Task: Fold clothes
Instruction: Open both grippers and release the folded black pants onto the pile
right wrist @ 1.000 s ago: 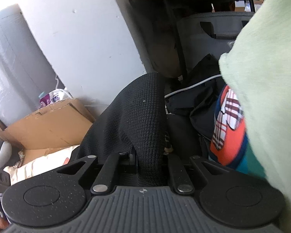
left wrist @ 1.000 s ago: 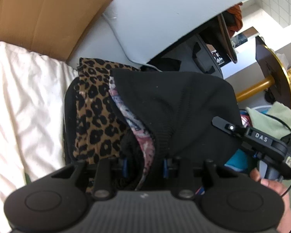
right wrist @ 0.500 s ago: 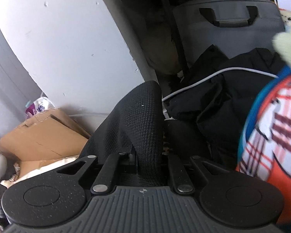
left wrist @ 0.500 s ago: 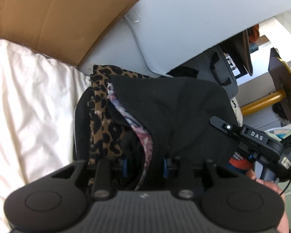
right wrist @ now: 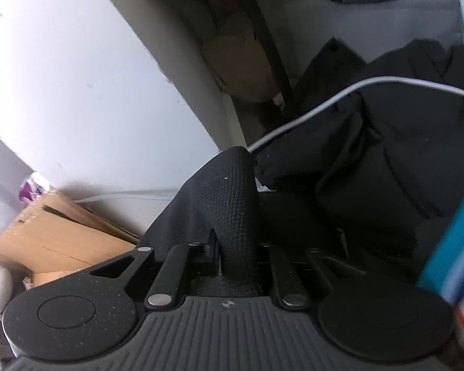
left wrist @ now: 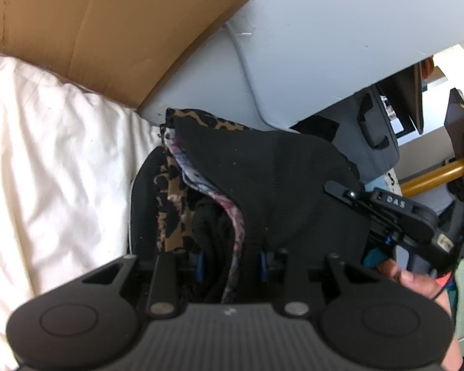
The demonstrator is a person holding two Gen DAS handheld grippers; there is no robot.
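A black textured knit garment (left wrist: 263,179) is stretched between both grippers above a small stack of folded clothes. My left gripper (left wrist: 232,262) is shut on one end of it, with a pink patterned cloth (left wrist: 229,213) bunched in the same grip. My right gripper (right wrist: 236,256) is shut on the other end, the knit garment (right wrist: 222,198) rising in a ridge from its jaws. In the left wrist view the right gripper (left wrist: 386,213) shows at the right, with a person's hand (left wrist: 417,281) on it. A leopard-print garment (left wrist: 170,210) lies folded under the black one.
A white sheet (left wrist: 55,170) covers the surface at the left. Brown cardboard (left wrist: 108,21) leans against a grey-white wall (left wrist: 324,31). A dark jacket with a white cord (right wrist: 371,142) is heaped at the right, beside blue and red cloth (right wrist: 454,247). A grey case (left wrist: 377,133) stands behind.
Both grippers have moved forward toward the wall with the black garment held. The pale green cloth has left the right wrist view and the dark jacket now fills its right side.
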